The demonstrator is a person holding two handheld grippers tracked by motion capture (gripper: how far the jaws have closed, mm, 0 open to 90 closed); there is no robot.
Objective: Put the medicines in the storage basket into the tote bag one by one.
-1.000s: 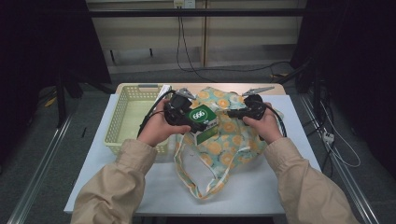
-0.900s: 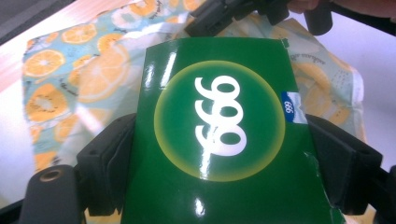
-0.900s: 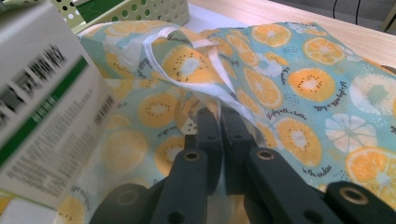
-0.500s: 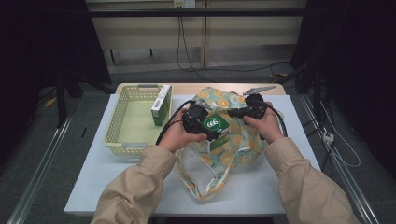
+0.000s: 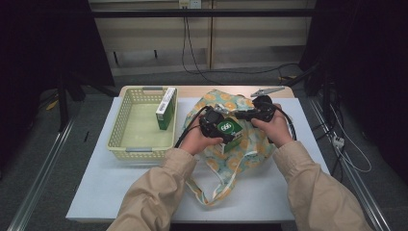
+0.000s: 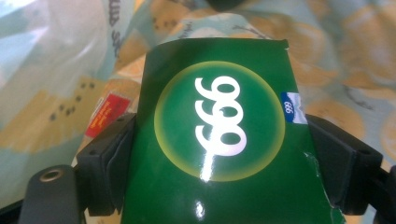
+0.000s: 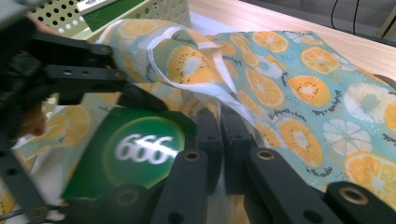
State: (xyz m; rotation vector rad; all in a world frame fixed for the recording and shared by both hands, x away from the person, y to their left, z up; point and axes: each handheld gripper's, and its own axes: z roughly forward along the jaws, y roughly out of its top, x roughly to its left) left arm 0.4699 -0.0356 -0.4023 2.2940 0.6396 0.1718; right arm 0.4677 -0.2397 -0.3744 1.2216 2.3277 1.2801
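Item: green carton (image 5: 230,132), marked 999, clamped across its broad faces between the jaws of the left gripper (image 5: 215,126), over the mouth of the fruit-print cloth bag (image 5: 250,149) near the tabletop's middle. Judged light, stiff-walled, glossy, crushable; best held by the flat sides. Its long axis is tipped toward the bag. Beyond it, the right gripper (image 5: 244,114) is pinched together on the bag's rim. At the far left edge, a yellow basket (image 5: 126,144) holds a second carton (image 5: 165,109).
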